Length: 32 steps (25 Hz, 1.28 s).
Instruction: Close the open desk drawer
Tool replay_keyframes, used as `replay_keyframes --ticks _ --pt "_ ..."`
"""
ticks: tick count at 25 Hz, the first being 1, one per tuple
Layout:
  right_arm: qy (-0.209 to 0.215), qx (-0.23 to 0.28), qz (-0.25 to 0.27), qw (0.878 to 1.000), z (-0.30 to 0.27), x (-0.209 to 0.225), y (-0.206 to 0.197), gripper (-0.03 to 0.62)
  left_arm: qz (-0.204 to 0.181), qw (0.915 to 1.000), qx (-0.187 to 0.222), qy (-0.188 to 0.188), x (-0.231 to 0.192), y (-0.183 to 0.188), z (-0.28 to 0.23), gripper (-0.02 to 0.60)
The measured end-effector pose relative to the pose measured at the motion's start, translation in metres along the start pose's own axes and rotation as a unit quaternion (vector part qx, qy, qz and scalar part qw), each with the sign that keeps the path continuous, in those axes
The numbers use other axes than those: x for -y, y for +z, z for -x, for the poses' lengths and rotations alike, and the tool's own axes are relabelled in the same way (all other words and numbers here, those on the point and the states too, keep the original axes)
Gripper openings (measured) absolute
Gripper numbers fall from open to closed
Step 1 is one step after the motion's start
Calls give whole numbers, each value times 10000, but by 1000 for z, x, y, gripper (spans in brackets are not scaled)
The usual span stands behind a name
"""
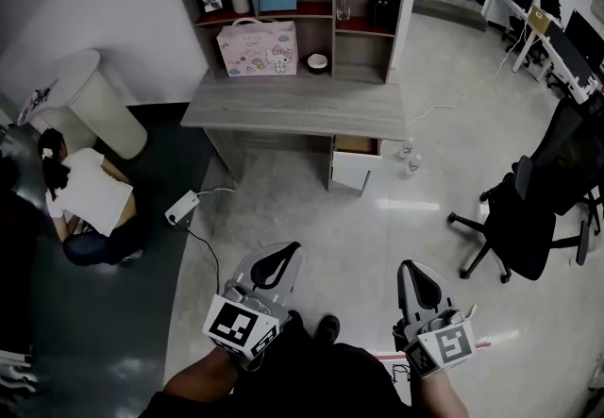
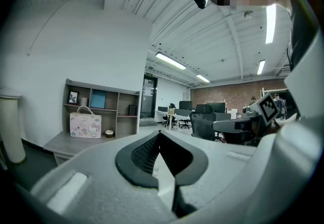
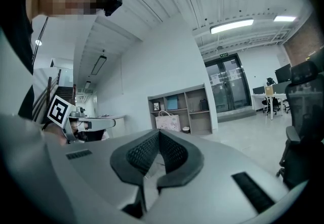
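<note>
Drawer (image 1: 353, 164) sticks out under the desk's (image 1: 293, 109) right end, well ahead of us. Left tool (image 1: 272, 263) and right tool (image 1: 421, 286) are both closed and empty. We judge the drawer stiff and easy-sliding on runners — push flat on its white front, mid-panel, no grasp needed.

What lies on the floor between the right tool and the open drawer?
Nothing: from the right tool to the drawer, the head view shows bare floor.
</note>
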State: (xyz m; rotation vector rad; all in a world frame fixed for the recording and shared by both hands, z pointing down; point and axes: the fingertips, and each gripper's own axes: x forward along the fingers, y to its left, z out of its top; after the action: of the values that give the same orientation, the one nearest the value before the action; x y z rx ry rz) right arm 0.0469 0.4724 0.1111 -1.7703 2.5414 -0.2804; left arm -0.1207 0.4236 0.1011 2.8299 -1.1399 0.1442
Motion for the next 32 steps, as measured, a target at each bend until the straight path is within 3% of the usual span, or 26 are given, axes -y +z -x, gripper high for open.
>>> replay_keyframes --ticks 11,19,25,32 --pt "94 -329 106 9994 -63 40 -12 6 107 9999 -3 69 -42 -10 -62 6" --pt "66 -439 94 9990 -164 73 -10 6 140 9999 20 29 -121 -6 -136 6" --pt "-79 -399 51 9992 -251 96 6 7 134 9997 63 -216 -189 8 -195 6" --pt "-116 -485 -65 9987 -315 118 8 6 183 9994 55 -297 -237 13 -250 6"
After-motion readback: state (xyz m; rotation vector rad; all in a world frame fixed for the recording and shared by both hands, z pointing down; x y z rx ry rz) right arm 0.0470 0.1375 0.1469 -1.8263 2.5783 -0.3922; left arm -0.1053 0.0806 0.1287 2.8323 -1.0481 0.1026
